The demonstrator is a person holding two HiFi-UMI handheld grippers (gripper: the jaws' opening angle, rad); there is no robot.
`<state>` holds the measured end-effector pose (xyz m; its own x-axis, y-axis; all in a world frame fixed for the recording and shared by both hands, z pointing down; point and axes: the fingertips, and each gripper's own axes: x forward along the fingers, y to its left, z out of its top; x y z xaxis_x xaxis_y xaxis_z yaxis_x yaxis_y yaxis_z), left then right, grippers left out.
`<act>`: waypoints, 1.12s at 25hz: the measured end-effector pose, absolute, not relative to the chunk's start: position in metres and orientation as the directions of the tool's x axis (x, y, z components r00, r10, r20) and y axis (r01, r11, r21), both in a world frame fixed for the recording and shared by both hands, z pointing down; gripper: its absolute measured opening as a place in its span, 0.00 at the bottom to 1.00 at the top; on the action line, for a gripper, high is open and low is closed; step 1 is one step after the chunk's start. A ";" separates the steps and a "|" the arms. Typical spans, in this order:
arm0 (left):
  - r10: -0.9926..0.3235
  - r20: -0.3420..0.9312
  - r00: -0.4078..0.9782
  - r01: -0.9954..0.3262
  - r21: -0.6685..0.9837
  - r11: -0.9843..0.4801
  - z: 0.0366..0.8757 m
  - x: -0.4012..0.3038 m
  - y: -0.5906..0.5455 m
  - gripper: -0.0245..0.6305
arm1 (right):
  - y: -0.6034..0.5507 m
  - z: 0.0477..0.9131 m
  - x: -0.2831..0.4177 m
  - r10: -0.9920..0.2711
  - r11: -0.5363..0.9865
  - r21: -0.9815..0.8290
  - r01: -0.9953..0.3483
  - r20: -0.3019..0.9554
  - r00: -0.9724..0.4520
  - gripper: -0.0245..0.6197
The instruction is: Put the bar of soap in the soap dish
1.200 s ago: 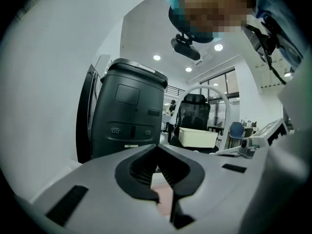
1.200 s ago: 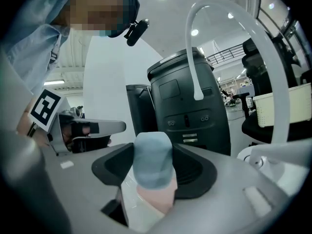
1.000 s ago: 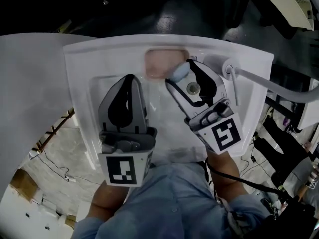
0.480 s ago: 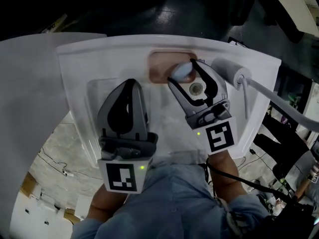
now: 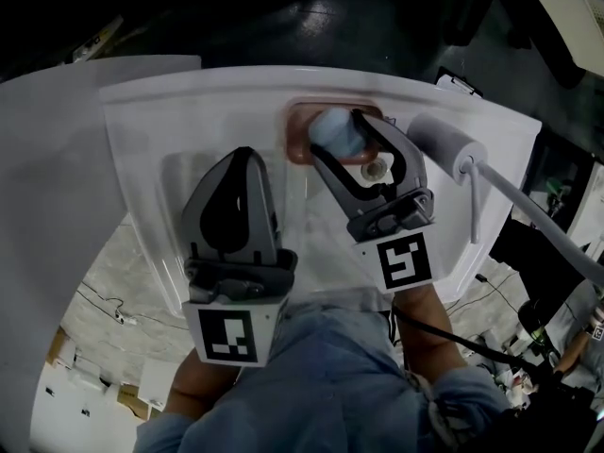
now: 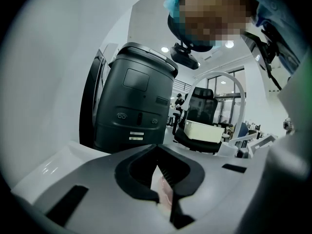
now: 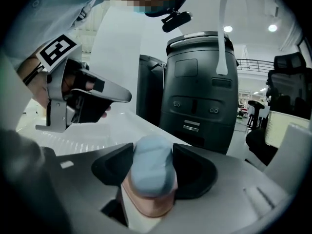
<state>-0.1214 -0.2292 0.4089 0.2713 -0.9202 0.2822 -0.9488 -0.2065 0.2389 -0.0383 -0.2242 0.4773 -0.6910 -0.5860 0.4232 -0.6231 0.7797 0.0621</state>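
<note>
Head view
- White sink [image 5: 179, 111] – fills the middle of the view, with the person's blue sleeves at the lower edge.
- Pink soap dish [image 5: 298, 128] – on the far rim of the sink, near the centre.
- Bar of soap [image 5: 335, 132] – pale blue, directly over the dish and pinched between the 2 jaws of the right gripper [image 5: 342, 138]. The jaws stand only as wide as the bar.
- Left gripper [image 5: 249, 155] – over the sink basin, just beside the right one and apart from the dish. Its jaws are drawn together with nothing in them.
- White cylinder [image 5: 442, 140] with a rod – at the right end of the sink.

Left gripper view
- Left gripper [image 6: 157, 150] – 2 black jaws meeting at their tips and gripping nothing. A pale pink and white sliver shows through the slit below them.
- Black machine [image 6: 134, 101] – upright beyond the sink edge.
- Office chair [image 6: 202, 101] and cream crate [image 6: 209, 130] – further back.

Right gripper view
- Right gripper [image 7: 152, 155] – jaws clamped on either side of the bar of soap [image 7: 153, 177].
- Soap dish [image 7: 146, 206] – pink rim directly beneath the bar. Whether the bar rests on it cannot be told.
- Left gripper [image 7: 83, 99] – at the left, above the white sink [image 7: 97, 140].
</note>
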 end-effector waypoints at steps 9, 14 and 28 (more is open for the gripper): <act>-0.920 0.286 0.270 -0.949 0.241 -0.204 0.408 -0.120 -0.229 0.05 | -0.222 0.481 -0.041 -0.572 0.797 0.103 -0.595 0.446 -0.688 0.41; -0.922 0.269 0.278 -0.947 0.236 -0.217 0.401 -0.116 -0.226 0.05 | -0.220 0.476 -0.041 -0.575 0.789 0.071 -0.611 0.436 -0.692 0.41; -0.945 0.157 0.285 -0.950 0.174 -0.258 0.321 -0.095 -0.182 0.05 | -0.175 0.333 -0.042 -0.643 0.741 -0.103 -0.663 0.177 -0.745 0.23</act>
<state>-0.0955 -0.1819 0.3207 0.2853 -0.9454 0.1573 -0.9503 -0.2578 0.1745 -0.0415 -0.1748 0.3330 -0.7454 -0.6427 0.1769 -0.6635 0.7411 -0.1033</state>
